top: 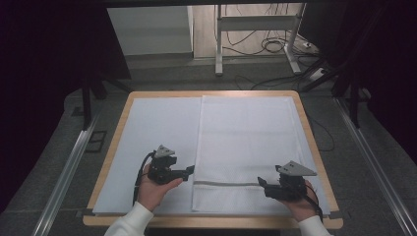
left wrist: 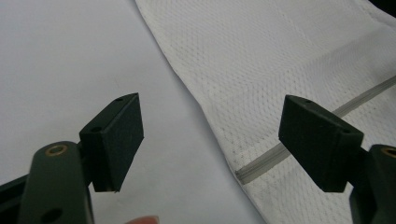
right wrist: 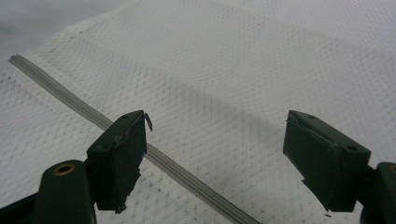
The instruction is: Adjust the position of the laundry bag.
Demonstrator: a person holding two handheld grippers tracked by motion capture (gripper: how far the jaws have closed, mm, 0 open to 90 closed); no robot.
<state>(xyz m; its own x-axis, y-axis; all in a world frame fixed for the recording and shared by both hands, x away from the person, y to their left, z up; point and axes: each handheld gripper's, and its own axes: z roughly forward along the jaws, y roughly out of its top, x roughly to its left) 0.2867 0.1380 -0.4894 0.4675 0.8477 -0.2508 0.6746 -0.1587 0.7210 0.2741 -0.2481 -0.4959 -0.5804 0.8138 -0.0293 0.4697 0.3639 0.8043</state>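
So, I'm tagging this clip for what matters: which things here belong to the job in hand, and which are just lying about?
Likely in the job:
- white mesh bag with its grey zipper
- left gripper, open
- right gripper, open

Just around:
- pale sheet covering the table
- cables on the floor
- metal frame legs

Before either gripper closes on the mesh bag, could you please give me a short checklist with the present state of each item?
1. Left gripper open: ok.
2. Right gripper open: ok.
3. Mesh bag lying flat on the white mat: ok.
4. Left gripper lined up with the bag's left edge at the grey zipper: ok.
5. Right gripper over the zipper line: ok.
6. Zipper fully closed: cannot tell.
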